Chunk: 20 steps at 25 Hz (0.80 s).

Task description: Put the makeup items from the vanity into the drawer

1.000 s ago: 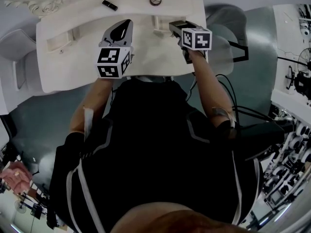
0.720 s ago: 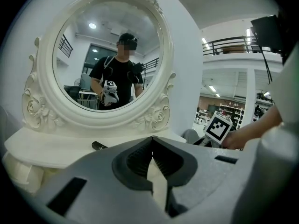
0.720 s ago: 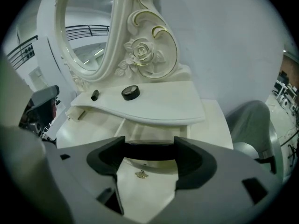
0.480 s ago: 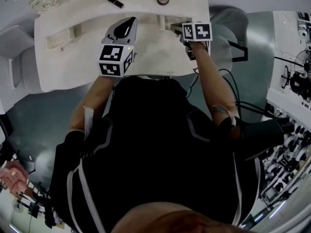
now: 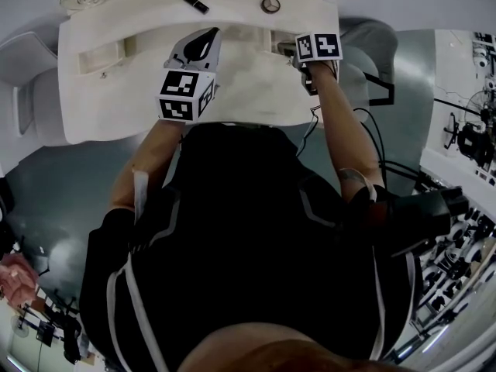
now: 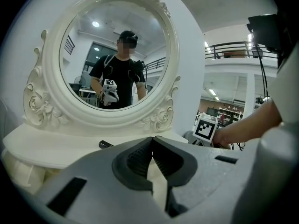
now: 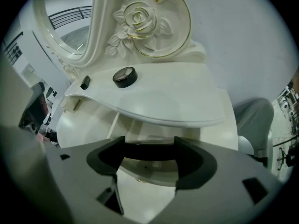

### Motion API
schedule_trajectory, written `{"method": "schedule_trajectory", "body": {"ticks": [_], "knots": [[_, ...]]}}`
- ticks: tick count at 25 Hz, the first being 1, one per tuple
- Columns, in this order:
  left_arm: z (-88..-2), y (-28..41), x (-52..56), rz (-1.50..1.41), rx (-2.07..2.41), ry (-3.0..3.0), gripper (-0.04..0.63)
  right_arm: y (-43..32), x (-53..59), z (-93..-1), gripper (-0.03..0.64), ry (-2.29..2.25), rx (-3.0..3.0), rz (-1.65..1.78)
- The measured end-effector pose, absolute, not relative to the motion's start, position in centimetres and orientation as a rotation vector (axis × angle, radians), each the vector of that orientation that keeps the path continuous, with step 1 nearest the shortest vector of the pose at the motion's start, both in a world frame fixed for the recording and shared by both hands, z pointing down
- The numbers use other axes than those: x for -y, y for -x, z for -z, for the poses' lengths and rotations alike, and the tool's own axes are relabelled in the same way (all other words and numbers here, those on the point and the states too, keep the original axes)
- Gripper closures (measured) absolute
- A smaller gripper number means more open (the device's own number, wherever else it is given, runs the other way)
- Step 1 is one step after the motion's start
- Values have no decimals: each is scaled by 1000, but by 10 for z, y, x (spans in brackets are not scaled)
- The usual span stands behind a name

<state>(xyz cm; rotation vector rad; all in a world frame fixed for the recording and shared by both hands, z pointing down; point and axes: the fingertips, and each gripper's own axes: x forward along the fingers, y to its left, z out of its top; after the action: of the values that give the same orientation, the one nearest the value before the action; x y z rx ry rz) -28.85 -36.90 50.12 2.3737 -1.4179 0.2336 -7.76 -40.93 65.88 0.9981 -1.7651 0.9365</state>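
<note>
A round black compact (image 5: 270,5) (image 7: 124,76) and a small black tube (image 5: 195,4) (image 7: 85,82) (image 6: 105,144) lie on the white vanity's upper shelf (image 5: 232,10) below the mirror (image 6: 114,59). My right gripper (image 5: 285,49) (image 7: 148,148) is open and wide, low at the vanity's right-hand small drawer (image 7: 145,169), whose cream front fills the gap between the jaws; a dark slit shows above it. My left gripper (image 5: 205,36) (image 6: 152,141) is shut and holds nothing, hovering over the vanity's middle and pointing at the mirror.
A second small drawer (image 5: 105,56) sits at the vanity's left. A grey seat (image 5: 31,107) stands left of the vanity and another (image 5: 364,60) right of it. Cables and racks of equipment (image 5: 465,130) line the right side. The person's reflection shows in the mirror.
My right gripper has moved forward, closer in to the right-hand drawer under the shelf. The left gripper has stayed about where it was, still shut.
</note>
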Motion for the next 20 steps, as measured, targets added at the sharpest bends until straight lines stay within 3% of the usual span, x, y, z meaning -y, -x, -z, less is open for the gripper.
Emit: {"method": "schedule_trajectory", "body": {"ticks": [20], "knots": [[-505,279,367,-286,1382,-2389,591,77,408,-654,247,-989,1834,-898]]}}
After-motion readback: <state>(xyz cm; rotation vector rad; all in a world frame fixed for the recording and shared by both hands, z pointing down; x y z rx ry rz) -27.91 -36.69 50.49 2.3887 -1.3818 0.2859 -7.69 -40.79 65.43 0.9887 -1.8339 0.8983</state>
